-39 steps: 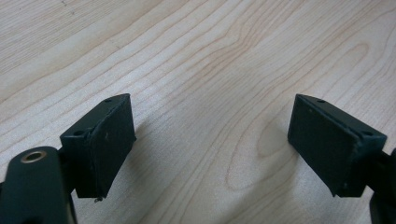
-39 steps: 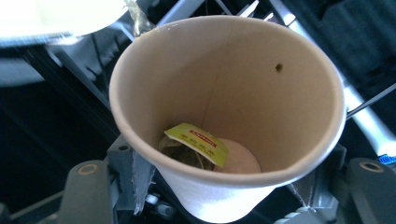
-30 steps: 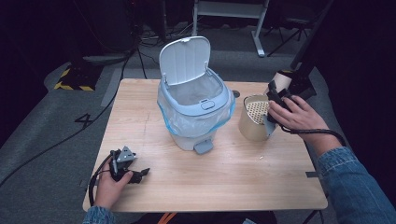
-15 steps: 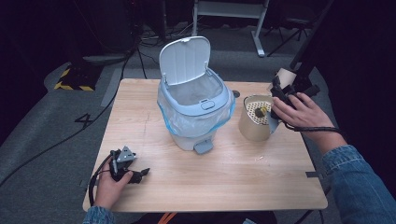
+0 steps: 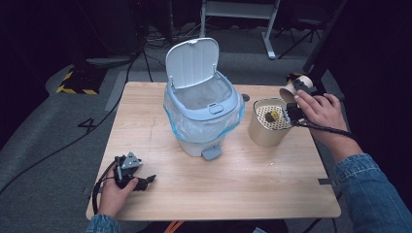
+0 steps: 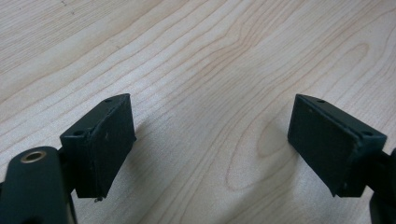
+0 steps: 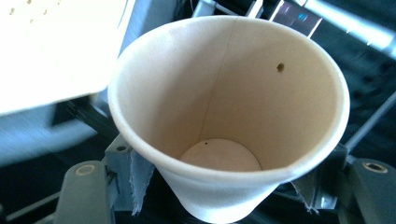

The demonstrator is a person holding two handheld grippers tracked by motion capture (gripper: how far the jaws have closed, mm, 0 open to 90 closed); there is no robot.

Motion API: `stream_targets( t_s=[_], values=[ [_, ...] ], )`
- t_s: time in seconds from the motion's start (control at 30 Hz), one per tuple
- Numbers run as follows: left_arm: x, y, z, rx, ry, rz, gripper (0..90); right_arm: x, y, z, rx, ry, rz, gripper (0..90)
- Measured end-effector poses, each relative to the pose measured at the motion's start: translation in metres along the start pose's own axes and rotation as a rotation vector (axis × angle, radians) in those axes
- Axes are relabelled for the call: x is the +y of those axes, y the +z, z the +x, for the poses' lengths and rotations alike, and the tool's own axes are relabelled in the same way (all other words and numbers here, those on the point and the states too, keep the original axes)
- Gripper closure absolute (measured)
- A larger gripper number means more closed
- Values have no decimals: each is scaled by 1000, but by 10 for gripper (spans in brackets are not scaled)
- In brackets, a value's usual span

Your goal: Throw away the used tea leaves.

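A pale paper cup (image 7: 224,116) sits between the jaws of my right gripper (image 7: 224,196), empty apart from a dark speck or two. From above, the right gripper (image 5: 293,99) holds the cup (image 5: 286,92) tipped on its side at the table's right edge. It is just behind a tan cylinder (image 5: 265,133) with a perforated top. A small olive-yellow piece (image 5: 273,115) lies on that top. My left gripper (image 5: 145,180) rests near the front left corner. Its jaws stand wide apart over bare wood, left gripper (image 6: 210,144).
A light blue pedal bin (image 5: 204,116) with a clear liner stands mid-table, its lid (image 5: 192,62) raised. The wooden table (image 5: 233,194) has bare room in front. Cables and a metal stand base lie on the dark floor behind.
The right hand has drawn back a little to the right with the cup. A small olive-yellow piece now lies on the cylinder's perforated top. The left gripper has stayed put.
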State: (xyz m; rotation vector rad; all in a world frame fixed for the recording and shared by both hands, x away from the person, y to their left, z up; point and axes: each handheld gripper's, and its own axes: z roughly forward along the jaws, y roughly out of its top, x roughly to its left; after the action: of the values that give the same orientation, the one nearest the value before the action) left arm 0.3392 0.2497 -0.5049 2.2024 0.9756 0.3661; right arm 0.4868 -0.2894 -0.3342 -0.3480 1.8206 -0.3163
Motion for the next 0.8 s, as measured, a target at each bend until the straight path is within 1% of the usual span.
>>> stream_targets(
  t_s=[0.03,0.07,0.1,0.13,0.17,0.2,0.23,0.3,0.33,0.37,0.4,0.43,0.47,0.53,0.6,0.63,0.73,0.77,0.8],
  values=[
    [0,0,0,0,0,0,151,-2,0,0,26,72,-21,315],
    [0,0,0,0,0,0,151,-2,0,0,26,72,-21,315],
    [0,0,0,0,1,0,151,-8,0,-2,69,190,-64,315],
    [0,0,0,0,0,0,151,-10,-1,-3,89,252,-81,315],
    [0,0,0,0,0,0,151,-13,-1,-4,119,323,-96,315],
    [0,0,0,0,0,0,151,-16,0,-5,136,376,-126,315],
    [0,0,0,0,0,0,151,-20,0,-6,153,445,-148,314],
    [0,0,0,0,0,0,151,-26,1,-7,212,611,-201,314],
    [0,0,0,0,0,0,151,-29,1,-6,234,689,-225,314],
    [0,0,0,0,0,0,151,-32,1,-6,260,747,-247,314],
    [0,0,0,-1,0,0,151,-34,2,-6,294,816,-262,314],
    [0,0,0,-1,0,0,151,-37,3,-4,335,902,-291,314],
    [0,0,0,-1,0,0,151,-39,4,-4,365,969,-318,314],
    [0,0,0,-1,0,0,151,-43,5,-2,416,1066,-355,313],
    [0,0,0,-1,0,0,151,-48,7,-1,496,1189,-403,312],
    [0,0,0,-2,-3,-1,151,-50,8,0,514,1228,-426,312],
    [1,0,1,-3,9,2,150,-55,7,2,551,1299,-470,312],
    [1,0,1,-3,9,2,150,-55,7,2,551,1299,-470,312],
    [1,0,1,-4,8,3,151,-57,5,2,585,1354,-500,312]
  ],
)
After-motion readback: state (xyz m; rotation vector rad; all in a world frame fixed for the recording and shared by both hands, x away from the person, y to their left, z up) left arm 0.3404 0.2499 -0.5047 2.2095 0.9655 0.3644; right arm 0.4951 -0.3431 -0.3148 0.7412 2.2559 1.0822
